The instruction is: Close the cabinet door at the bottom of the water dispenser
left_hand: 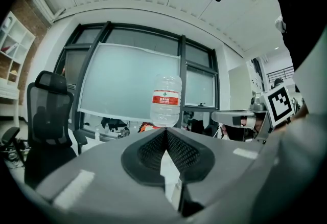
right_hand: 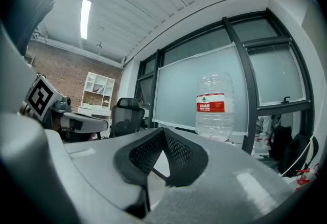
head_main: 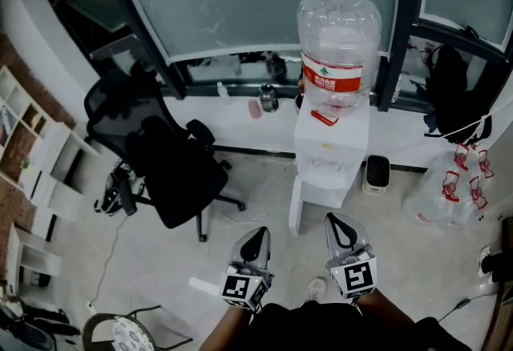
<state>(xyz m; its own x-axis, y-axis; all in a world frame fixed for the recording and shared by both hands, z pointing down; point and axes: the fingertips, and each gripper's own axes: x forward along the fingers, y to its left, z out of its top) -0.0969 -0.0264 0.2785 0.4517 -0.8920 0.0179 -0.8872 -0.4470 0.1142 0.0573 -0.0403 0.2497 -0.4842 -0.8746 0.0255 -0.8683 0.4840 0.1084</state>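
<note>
Overhead, two grippers, left gripper [head_main: 256,239] and right gripper [head_main: 335,223], point forward side by side, short of one water dispenser [head_main: 330,151]; its bottom cabinet door [head_main: 296,205] stands swung open leftward. Left gripper view: jaws clenched, empty. Right gripper view: likewise, one bottle [right_hand: 215,108] ahead.

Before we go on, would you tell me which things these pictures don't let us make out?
- Cabinet interior: head view, hidden by the water dispenser body above it.
- Cabinet door: both gripper views, mostly hidden behind the jaws.
- Windowsill items: head view, too small to name.
</note>
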